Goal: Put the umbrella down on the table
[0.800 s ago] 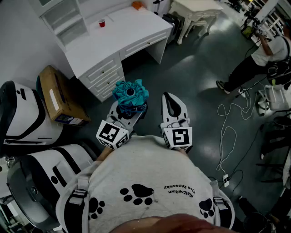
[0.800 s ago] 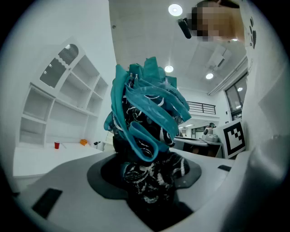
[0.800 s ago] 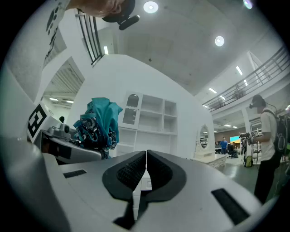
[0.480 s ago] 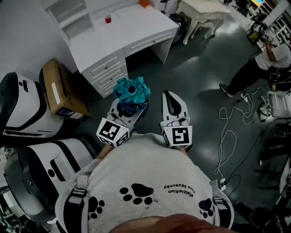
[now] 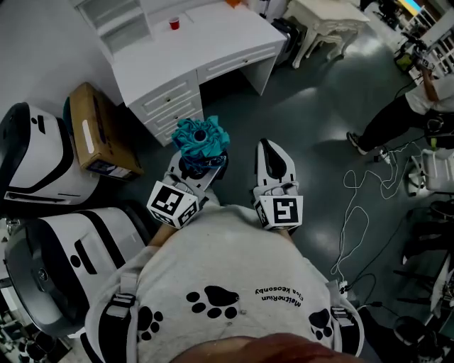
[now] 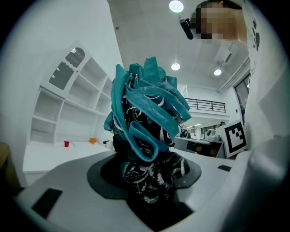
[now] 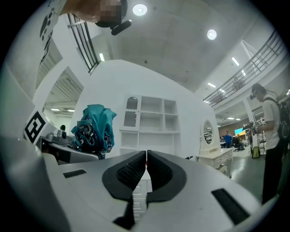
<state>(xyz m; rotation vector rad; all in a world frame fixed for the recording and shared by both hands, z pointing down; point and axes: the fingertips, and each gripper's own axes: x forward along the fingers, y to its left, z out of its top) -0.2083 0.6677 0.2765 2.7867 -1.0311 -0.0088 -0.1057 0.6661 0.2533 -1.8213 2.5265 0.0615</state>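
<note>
A folded umbrella (image 5: 201,138) with teal and black patterned cloth stands upright in my left gripper (image 5: 196,166), whose jaws are shut on its lower part. In the left gripper view the umbrella (image 6: 147,136) fills the middle, gripped between the dark pads. My right gripper (image 5: 274,164) hangs beside it to the right, shut and empty; in the right gripper view its pads (image 7: 146,174) meet with nothing between them, and the umbrella (image 7: 94,127) shows at the left. The white desk (image 5: 191,49) lies ahead of both grippers, beyond a stretch of floor.
A red cup (image 5: 174,23) stands on the desk near its shelf unit (image 5: 117,25). A cardboard box (image 5: 92,138) and white machines (image 5: 35,159) sit at the left. A second white table (image 5: 330,18) is at the back right. A person (image 5: 408,106) and floor cables (image 5: 362,205) are at the right.
The desk and floor have slid down and right in the head view, so the view has shifted toward the desk. Both grippers keep their pose; the umbrella stays gripped.
</note>
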